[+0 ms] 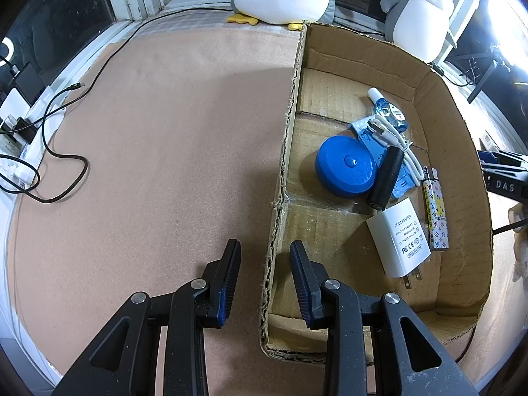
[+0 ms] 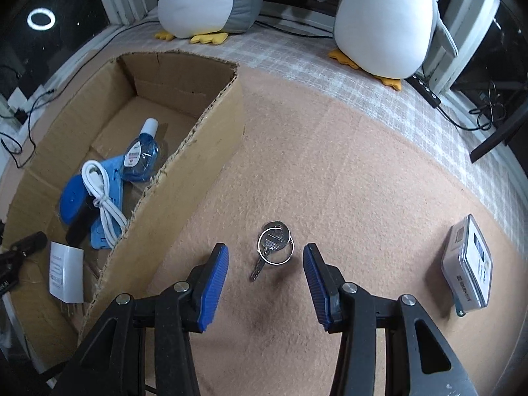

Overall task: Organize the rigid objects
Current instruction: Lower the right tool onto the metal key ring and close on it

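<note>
While the right gripper (image 2: 265,254) hangs open over the pink felt surface (image 2: 346,171), a key on a ring (image 2: 274,246) lies between its blue pads (image 2: 214,283), touching neither. At the right edge of that frame rests a small tin (image 2: 470,264), well apart. A cardboard box (image 2: 211,151) fills the left, its wall standing between the key and the contents: blue bottle (image 2: 142,158), white cable (image 2: 102,198), white adapter (image 1: 397,241), blue disc (image 1: 345,165), black cylinder (image 1: 386,178). The left gripper (image 1: 265,247) straddles the box's torn edge at its narrowest, pads clear of the cardboard. Two plush penguins (image 2: 386,16) sit along the top.
</note>
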